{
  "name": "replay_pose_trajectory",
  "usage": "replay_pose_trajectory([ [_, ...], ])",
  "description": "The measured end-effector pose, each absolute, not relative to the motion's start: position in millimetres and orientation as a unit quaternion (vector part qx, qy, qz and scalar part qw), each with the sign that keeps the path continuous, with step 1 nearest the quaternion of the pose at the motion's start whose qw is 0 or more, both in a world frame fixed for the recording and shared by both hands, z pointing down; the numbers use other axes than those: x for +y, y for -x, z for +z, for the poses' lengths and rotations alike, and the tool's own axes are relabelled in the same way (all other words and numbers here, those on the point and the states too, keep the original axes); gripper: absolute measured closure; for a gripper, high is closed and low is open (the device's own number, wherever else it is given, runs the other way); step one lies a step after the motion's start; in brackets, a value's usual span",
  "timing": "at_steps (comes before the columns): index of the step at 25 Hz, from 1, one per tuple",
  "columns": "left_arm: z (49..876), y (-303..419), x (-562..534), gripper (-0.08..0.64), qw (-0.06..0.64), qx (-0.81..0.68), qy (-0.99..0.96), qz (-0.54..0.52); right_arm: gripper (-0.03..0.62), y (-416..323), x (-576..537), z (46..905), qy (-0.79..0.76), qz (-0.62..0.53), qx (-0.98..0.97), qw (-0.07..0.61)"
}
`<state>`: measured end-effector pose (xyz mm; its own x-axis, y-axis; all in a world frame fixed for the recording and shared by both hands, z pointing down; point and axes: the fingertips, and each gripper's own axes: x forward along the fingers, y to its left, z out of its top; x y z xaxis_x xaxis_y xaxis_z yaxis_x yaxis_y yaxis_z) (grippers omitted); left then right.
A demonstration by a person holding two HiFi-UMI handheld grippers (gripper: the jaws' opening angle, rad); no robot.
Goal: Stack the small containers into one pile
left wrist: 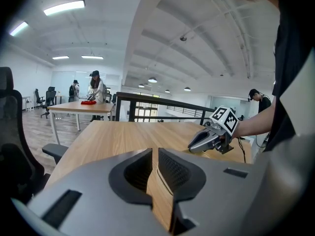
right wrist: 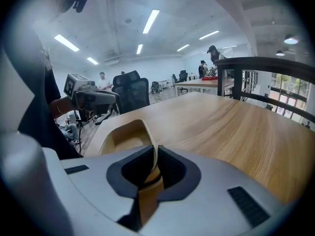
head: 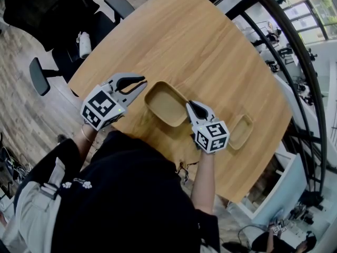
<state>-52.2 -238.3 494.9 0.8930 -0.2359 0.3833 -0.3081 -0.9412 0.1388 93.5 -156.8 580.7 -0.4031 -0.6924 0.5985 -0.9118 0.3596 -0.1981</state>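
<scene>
Two grippers | right gripper [head: 190,106] fingers clamp large container [head: 163,107] rim | left gripper [head: 142,84] fingers closed, empty

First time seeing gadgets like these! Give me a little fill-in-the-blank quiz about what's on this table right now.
The right gripper holds the larger container by its rim; the smaller container lies to that gripper's ___ in the head view.
The wooden table carries ___ containers.
The smaller container is held by ___ gripper.
Missing words: right; two; neither.
</scene>
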Motion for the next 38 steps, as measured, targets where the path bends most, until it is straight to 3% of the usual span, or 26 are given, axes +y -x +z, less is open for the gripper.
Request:
replay_pose_trajectory([
  [19, 488.7, 53.0, -230.2, 0.534, 0.086, -0.110, -0.973, 0.183, 0.554, -100.1, -137.8, 551.2, -0.580, 0.233, -0.762, 0.167],
  [33, 482.3, 6.0, -184.0, 0.534, 0.064, -0.034, -0.978, 0.193, 0.554, -157.4, -59.9, 531.9, -0.694, 0.239, -0.671, 0.104],
  [38, 482.2, -8.0, -175.6, 0.534, 0.059, -0.032, -0.978, 0.198, 0.483, -175.7, -40.0, 527.2, -0.715, 0.251, -0.648, 0.077],
])
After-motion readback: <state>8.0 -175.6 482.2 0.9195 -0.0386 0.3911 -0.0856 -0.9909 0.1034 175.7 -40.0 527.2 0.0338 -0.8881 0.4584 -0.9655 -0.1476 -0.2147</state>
